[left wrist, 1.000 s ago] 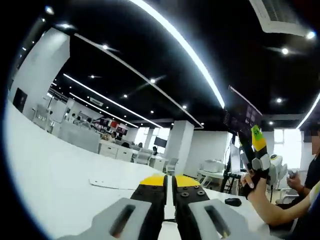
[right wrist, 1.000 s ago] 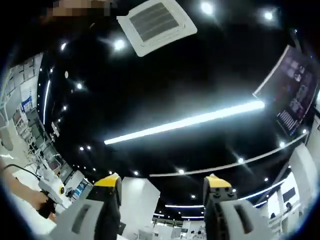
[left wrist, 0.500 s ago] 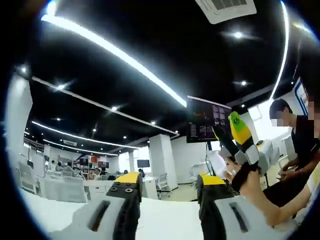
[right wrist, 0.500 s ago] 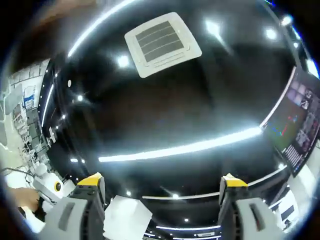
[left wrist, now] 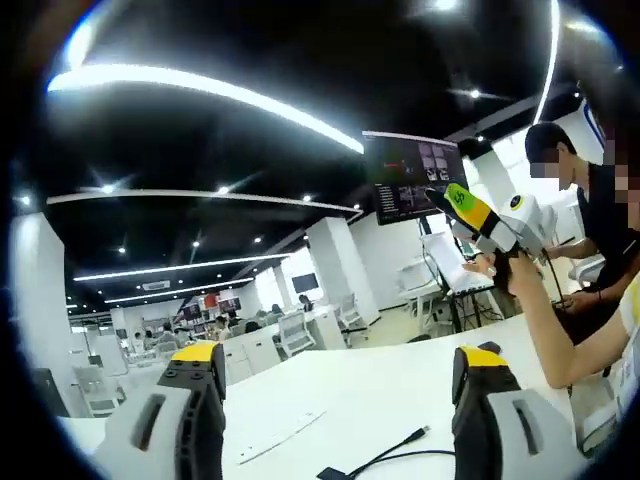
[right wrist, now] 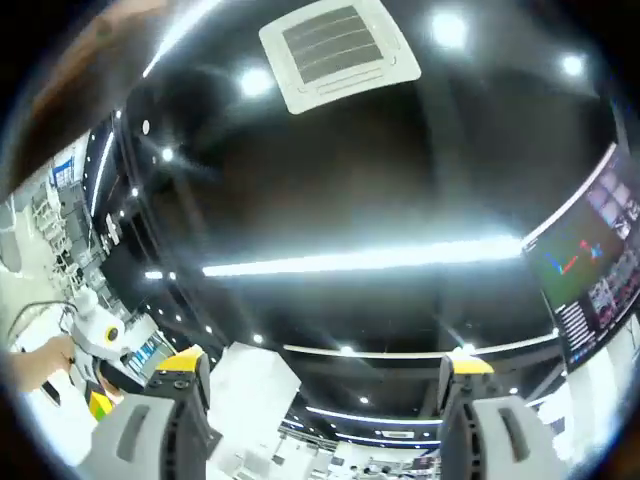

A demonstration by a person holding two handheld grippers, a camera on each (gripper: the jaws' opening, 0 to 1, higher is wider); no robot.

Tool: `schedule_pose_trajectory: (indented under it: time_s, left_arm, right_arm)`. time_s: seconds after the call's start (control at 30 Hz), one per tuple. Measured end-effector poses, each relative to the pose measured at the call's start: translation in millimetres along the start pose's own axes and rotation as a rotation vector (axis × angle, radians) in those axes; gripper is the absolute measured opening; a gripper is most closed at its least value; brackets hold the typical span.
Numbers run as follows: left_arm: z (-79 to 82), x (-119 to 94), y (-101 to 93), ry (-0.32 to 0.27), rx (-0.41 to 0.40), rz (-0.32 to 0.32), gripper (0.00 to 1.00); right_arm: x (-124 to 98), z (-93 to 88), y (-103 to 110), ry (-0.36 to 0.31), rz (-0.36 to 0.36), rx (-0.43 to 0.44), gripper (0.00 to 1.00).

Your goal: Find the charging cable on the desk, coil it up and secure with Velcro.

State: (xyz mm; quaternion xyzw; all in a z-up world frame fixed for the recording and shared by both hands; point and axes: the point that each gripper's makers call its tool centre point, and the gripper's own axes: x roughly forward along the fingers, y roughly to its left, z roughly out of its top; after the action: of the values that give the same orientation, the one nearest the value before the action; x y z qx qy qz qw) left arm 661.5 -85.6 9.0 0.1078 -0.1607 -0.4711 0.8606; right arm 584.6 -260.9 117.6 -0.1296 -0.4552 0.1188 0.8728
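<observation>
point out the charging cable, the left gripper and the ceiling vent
charging cable (left wrist: 400,447), left gripper view, black cord near its plug
left gripper (left wrist: 340,380), left gripper view, midway between fingertips
ceiling vent (right wrist: 338,47), right gripper view, grille centre

The left hand-held gripper (left wrist: 340,375) looks out over a white desk (left wrist: 400,385) with its two yellow-tipped jaws set wide apart and nothing between them. A black charging cable (left wrist: 385,455) lies on the desk between the jaws, its plug end free, beside a thin white strip (left wrist: 280,447). At the right, a person's hand (left wrist: 515,268) holds the right hand-held gripper (left wrist: 470,210) raised above the desk, near a dark wall screen (left wrist: 410,188).
</observation>
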Motion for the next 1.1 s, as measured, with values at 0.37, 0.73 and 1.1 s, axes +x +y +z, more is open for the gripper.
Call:
schedule_pose_trajectory:
  time_s: [0.37,0.73,1.1]
  left_arm:
    - [-7.7,-28.6,37.0,0.140,0.058,0.180,0.94]
    - [53.4,-62.2,46.6,-0.134,0.021,0.280,0.94]
    - [50.4,-61.0,18.2,-0.057,0.089,0.174,0.94]
  right_arm:
    - [-10.0,-85.5,52.3,0.556,0.159,-0.085,0.95]
    - [-3.4,-41.3,35.4,0.378,0.032,0.182,0.95]
    - [-6.2,-28.5,43.5,0.371,0.051,0.127,0.95]
